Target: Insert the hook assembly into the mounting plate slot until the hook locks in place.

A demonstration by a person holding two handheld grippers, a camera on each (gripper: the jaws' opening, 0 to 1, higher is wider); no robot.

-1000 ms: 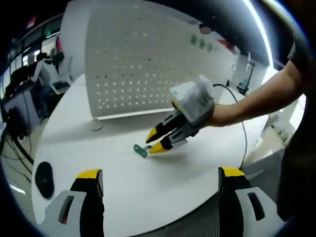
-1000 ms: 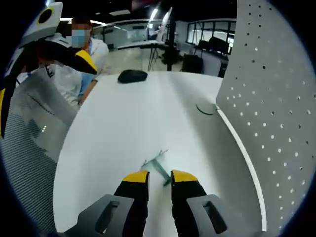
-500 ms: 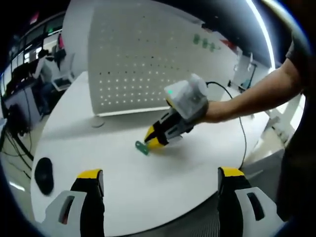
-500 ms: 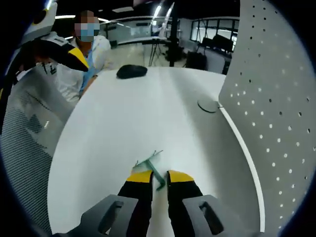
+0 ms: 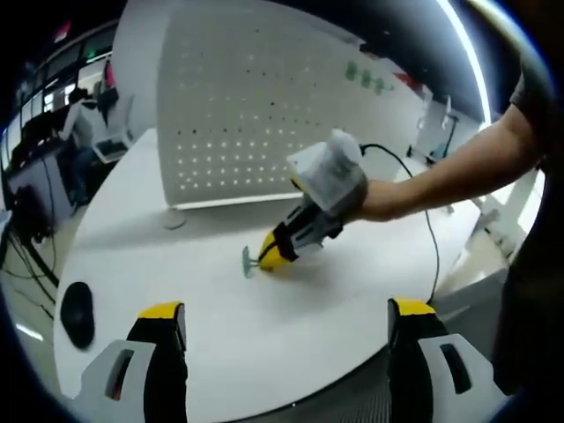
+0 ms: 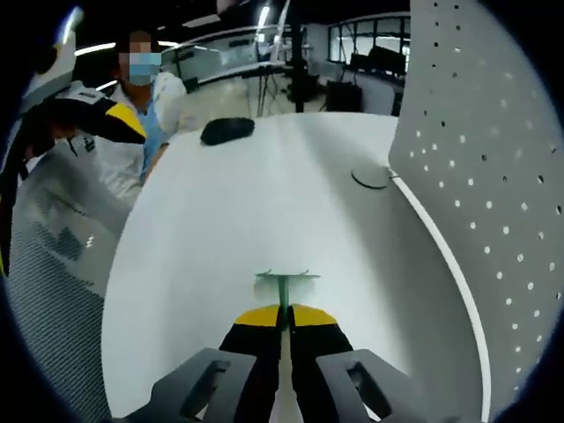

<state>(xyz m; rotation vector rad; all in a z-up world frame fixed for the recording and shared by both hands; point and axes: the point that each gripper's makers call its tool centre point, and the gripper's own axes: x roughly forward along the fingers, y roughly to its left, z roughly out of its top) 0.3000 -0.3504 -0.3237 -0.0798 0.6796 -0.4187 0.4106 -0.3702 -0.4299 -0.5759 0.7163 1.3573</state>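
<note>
Open-plan office or lab: round white table (image 5: 264, 326), perforated panel (image 5: 238, 115), distant desks (image 6: 370, 66)

The counter (image 5: 264, 335) is plain white. Behind it, the pegboard panel (image 5: 256, 97) is white too, dotted with a regular grid of small dark holes. The hook (image 6: 284, 280) is green. The right gripper (image 6: 285, 319) has yellow fingertips on black fingers with a grey body; the left gripper (image 5: 286, 310) has the same yellow tips. Near the counter's edge lies a black mouse (image 5: 77, 315). Green hooks (image 5: 363, 77) hang on the panel.
</note>
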